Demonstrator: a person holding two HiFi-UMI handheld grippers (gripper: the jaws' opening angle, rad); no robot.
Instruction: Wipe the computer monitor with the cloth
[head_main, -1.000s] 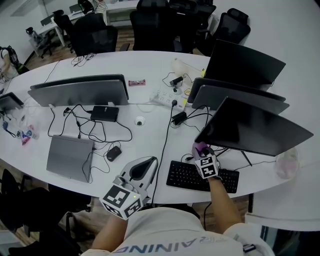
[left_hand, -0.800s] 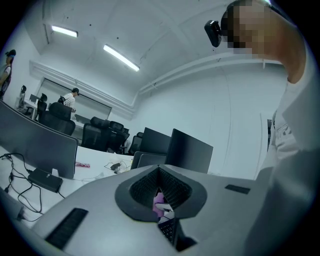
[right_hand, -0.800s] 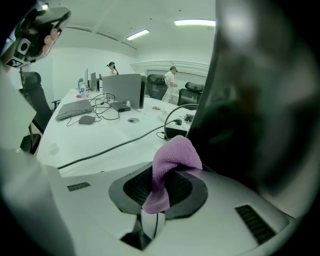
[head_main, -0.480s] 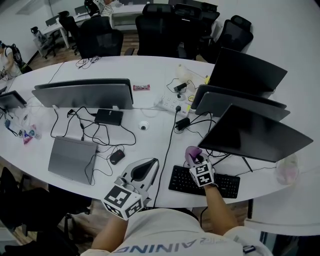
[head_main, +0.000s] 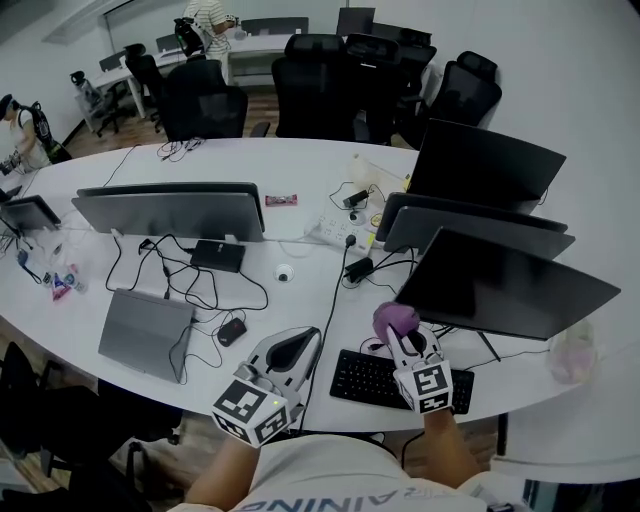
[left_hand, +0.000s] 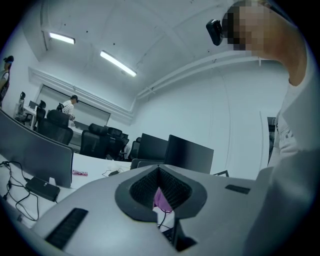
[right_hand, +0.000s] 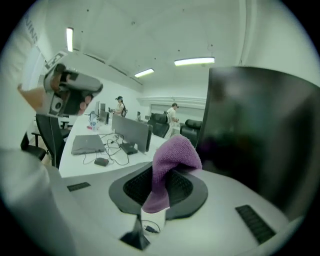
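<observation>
A purple cloth (head_main: 395, 320) is bunched in my right gripper (head_main: 400, 335), which is shut on it just below the lower left corner of the nearest dark monitor (head_main: 510, 285). In the right gripper view the cloth (right_hand: 172, 155) stands up out of the jaws, and the black screen (right_hand: 265, 140) fills the right side close by. I cannot tell whether cloth and screen touch. My left gripper (head_main: 292, 348) hangs over the table's front edge, shut and holding nothing. Through the slit of the left gripper (left_hand: 159, 175) a bit of the cloth (left_hand: 161, 199) shows.
A black keyboard (head_main: 375, 378) lies under the right gripper. A closed laptop (head_main: 145, 332), a mouse (head_main: 231, 331) and loose cables are at the left. Other monitors (head_main: 170, 212) (head_main: 485, 162) stand behind, and a power strip (head_main: 335, 232) sits mid-table. Office chairs and people are at the back.
My right gripper has tilted more upright with the cloth, staying by the monitor's lower left corner. The head view has lifted a little. The left gripper has barely moved.
</observation>
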